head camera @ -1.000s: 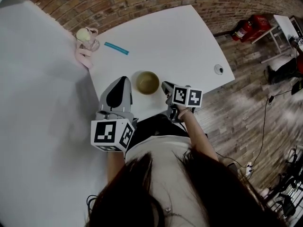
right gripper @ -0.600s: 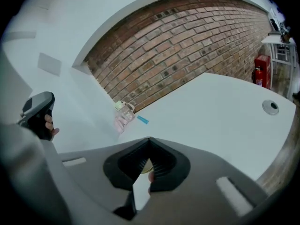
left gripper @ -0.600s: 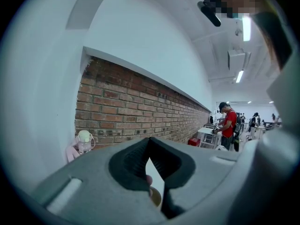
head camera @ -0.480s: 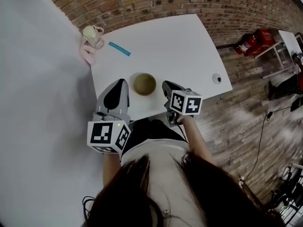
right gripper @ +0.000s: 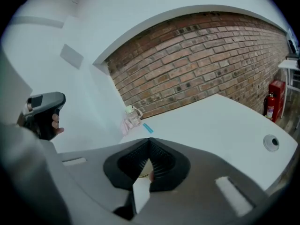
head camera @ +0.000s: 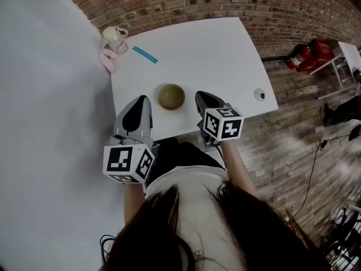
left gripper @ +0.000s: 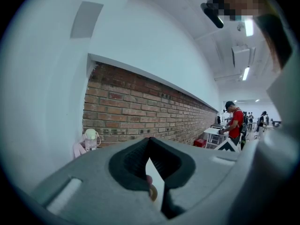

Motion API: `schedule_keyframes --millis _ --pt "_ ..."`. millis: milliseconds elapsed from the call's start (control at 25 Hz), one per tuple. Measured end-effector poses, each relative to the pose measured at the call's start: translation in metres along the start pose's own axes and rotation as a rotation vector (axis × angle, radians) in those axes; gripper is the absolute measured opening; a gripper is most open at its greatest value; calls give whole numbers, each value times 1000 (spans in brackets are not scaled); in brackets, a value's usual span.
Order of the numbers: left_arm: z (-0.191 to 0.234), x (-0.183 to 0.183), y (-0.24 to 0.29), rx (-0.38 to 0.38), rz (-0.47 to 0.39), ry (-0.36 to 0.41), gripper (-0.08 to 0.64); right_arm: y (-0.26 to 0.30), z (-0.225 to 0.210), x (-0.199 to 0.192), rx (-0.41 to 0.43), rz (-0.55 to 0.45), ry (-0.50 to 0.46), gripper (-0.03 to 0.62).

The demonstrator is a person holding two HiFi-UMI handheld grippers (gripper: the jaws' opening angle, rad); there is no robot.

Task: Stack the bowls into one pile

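Bowl [head camera: 171, 96]: olive, upright on the white bench [head camera: 225, 55] near its front edge. It sits between the two gripper tips and touches neither. Whether it is one bowl or a nested pile cannot be told.
Left gripper [head camera: 144, 99]: jaws closed tip to tip, holding nothing, just left of the bowl.
Right gripper [head camera: 198, 95]: jaws closed, empty, just right of the bowl.
Cubes [head camera: 128, 161]: black-and-white square marker patterns on each gripper.
Far left corner: pale bottle [head camera: 114, 36] with a pink strap; a blue strip [head camera: 145, 55] lies near it.
Floor: red extinguisher [head camera: 307, 52] beside the brick wall [head camera: 186, 1].
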State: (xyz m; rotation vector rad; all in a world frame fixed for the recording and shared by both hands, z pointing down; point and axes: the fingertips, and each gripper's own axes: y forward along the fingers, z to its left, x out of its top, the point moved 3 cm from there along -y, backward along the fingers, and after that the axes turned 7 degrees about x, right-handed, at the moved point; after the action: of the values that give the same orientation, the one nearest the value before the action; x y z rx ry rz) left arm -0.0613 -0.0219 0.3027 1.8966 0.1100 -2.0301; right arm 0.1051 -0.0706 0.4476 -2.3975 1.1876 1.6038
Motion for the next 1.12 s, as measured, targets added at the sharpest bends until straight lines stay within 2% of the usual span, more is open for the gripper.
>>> schedule_keyframes --millis 360,760,1120 --pt "1 -1 4 -2 -11 -6 0 -13 13 32 -18 -104 -180 -5" --pt "17 12 9 -33 -25 31 1 -22 39 61 -38 -196 -232 -3" --pt "33 21 2 -49 -49 63 0 -38 82 84 -48 -310 -344 -3"
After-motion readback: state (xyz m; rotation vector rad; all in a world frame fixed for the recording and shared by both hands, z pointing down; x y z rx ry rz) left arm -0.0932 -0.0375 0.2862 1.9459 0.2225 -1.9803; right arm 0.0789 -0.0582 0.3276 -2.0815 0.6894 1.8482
